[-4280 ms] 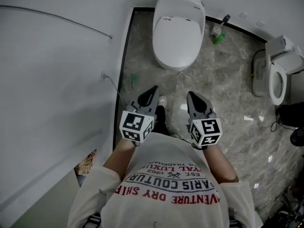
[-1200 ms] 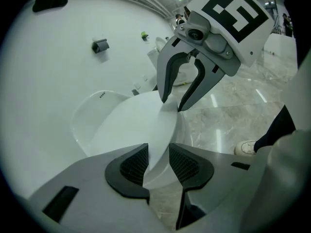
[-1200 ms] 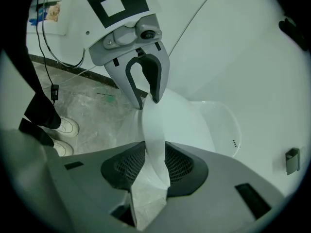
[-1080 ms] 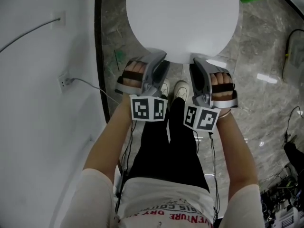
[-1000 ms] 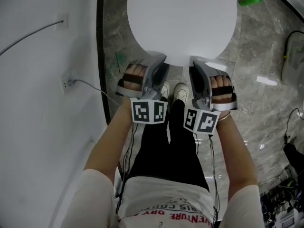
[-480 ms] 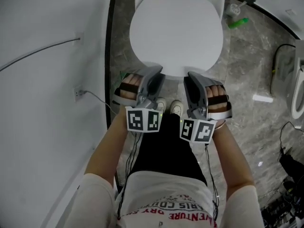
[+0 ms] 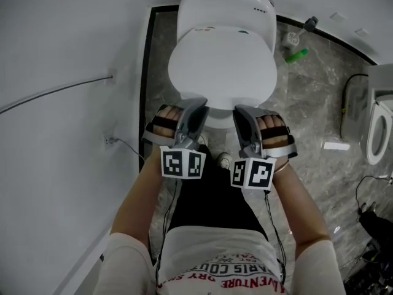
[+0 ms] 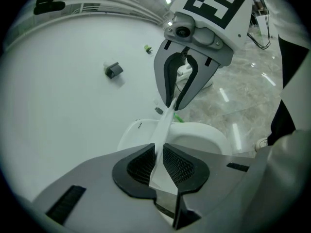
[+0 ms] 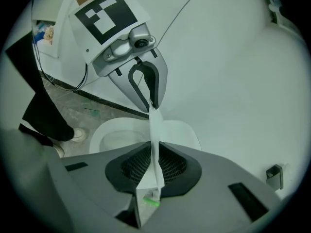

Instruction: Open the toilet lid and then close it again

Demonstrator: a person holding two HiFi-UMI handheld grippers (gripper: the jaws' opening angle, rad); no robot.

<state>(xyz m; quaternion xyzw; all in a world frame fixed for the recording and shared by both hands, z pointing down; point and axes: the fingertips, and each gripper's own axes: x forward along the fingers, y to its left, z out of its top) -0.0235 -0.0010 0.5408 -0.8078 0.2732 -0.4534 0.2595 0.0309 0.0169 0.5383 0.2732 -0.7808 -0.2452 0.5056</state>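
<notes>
Left gripper (image 8: 158, 160): clenched on the front edge of the toilet lid (image 7: 221, 66); the thin white edge runs between the ribbed pads (image 8: 181, 165) and both press on it. The jaws have just been closing. Right gripper (image 9: 153, 165): likewise clamped on the lid edge, just beside the left one, so each gripper view shows the other gripper across the same edge. Lid: tilted up, front edge raised clear of the seat (image 8: 196, 126), whose ring shows open beneath it; rear edge against the toilet's back unit (image 7: 224, 5). Marker cubes (image 7: 182, 163) sit at the near ends of both grippers, with the person's strapped hands (image 7: 164, 123) on the outer sides. Directly below the grippers: the person's dark trouser legs and pale shoes (image 7: 224, 160), close in front of the bowl. Left of the toilet: a white wall, very near, with a black strip (image 7: 146, 72) along its foot, a wall socket (image 7: 109, 141) and a thin cable (image 7: 55, 91) running across the wall. Right of the toilet, on the grey marble floor (image 7: 307, 103): a green bottle (image 7: 296, 56) lying on its side and a small upright container (image 7: 290, 39) next to it, both well apart from the lid. Far right: a second toilet (image 7: 377, 128) with its seat exposed, and dark cables near the frame edge.
</notes>
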